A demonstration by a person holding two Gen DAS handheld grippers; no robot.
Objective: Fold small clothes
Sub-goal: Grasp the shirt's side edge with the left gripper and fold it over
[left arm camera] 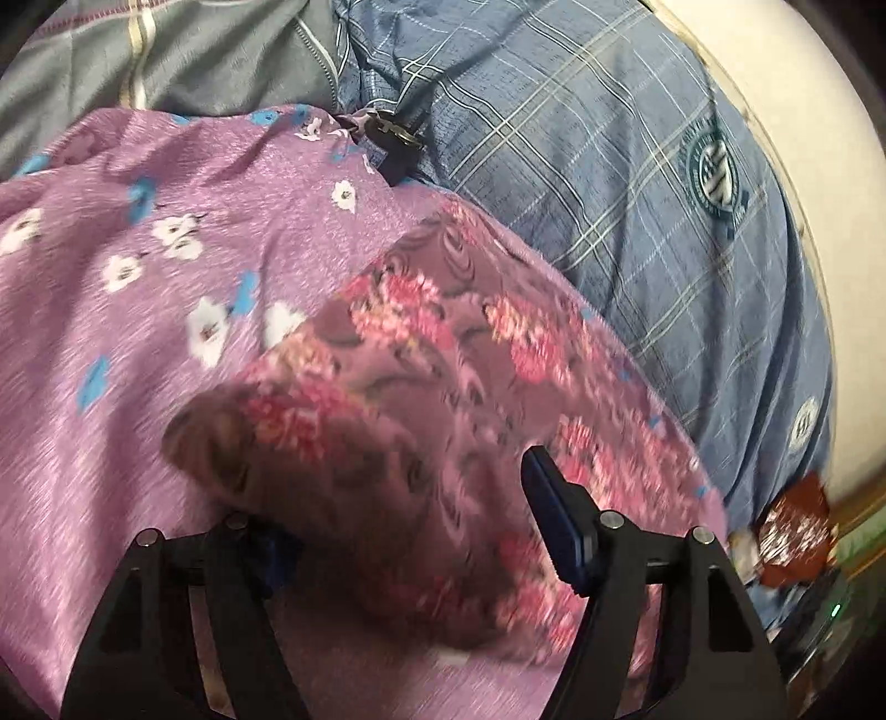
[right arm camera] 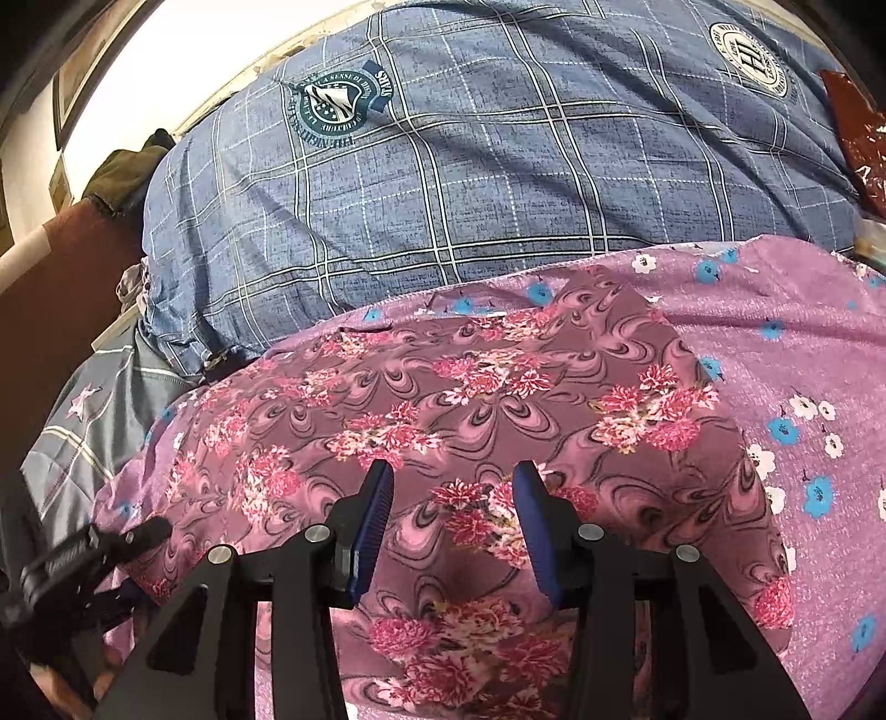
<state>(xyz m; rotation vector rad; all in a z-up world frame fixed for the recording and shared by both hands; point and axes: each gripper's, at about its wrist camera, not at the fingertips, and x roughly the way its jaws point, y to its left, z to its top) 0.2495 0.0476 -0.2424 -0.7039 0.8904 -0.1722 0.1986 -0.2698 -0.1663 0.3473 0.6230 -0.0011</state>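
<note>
A mauve garment with pink flower clusters lies on a purple sheet with white and blue flowers. In the left wrist view, my left gripper is low over the garment's near corner. A raised fold of that corner sits between its jaws and covers the left finger, while the right finger's blue pad stands clear beside the cloth. The picture is blurred there. My right gripper hovers over the garment's near part with its jaws apart and flat cloth showing between them. The left gripper also appears at the lower left of the right wrist view.
A big blue plaid pillow or duvet bulges beyond the garment. A grey striped cover lies at the far left. A small dark clip-like thing rests at the sheet's far edge. A red-brown packet sits by the pillow.
</note>
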